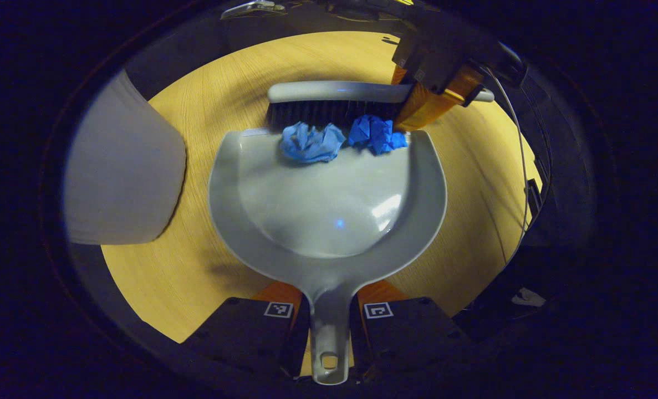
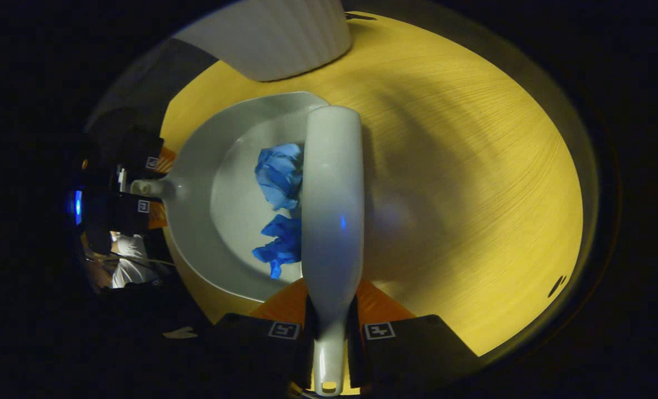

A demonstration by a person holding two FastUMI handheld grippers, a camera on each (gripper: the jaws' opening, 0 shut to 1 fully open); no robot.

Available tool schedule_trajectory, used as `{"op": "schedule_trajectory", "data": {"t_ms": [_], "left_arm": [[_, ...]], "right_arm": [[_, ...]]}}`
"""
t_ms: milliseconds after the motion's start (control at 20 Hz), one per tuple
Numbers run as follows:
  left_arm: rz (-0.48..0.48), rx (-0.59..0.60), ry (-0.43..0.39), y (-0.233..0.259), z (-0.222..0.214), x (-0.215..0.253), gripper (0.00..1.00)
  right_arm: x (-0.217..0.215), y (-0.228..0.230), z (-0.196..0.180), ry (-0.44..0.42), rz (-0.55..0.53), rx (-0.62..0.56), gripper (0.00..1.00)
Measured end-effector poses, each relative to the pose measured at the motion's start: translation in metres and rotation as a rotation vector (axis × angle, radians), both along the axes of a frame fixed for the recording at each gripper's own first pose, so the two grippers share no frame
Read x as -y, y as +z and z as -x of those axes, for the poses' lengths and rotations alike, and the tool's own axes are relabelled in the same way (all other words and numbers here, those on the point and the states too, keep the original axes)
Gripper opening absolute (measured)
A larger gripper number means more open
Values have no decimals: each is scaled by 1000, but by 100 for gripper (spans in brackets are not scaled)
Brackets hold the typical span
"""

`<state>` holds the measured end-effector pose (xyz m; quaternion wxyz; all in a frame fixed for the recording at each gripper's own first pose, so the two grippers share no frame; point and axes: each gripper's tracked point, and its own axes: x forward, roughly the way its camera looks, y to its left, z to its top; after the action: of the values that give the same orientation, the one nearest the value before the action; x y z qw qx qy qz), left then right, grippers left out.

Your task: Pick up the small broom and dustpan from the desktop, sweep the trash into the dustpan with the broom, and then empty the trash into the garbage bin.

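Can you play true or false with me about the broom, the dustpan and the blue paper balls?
1. The left claw holds the dustpan by its handle. True.
2. The broom lies alone on the table. False: the right claw grips its handle.
3. There are two blue paper balls. True.
4. The balls are in the white bin. False: they sit at the dustpan's front edge, against the bristles.

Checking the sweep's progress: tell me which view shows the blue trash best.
The left gripper view: both blue paper wads lie unobstructed at the dustpan mouth, against the broom bristles. In the right gripper view, the broom back partly hides them.
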<state>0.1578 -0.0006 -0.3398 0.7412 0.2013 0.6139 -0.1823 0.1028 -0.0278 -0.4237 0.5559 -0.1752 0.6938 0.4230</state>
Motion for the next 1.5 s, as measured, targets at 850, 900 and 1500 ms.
{"op": "schedule_trajectory", "data": {"t_ms": [850, 900, 1500], "left_arm": [[86, 187, 44, 178, 54, -19, 30], [75, 214, 71, 206, 54, -31, 30], [-376, 330, 249, 328, -129, -217, 31]], "right_arm": [[132, -109, -44, -422, 7, 186, 31], [136, -130, -43, -437, 5, 177, 24], [186, -133, -19, -598, -41, 163, 28]]}}
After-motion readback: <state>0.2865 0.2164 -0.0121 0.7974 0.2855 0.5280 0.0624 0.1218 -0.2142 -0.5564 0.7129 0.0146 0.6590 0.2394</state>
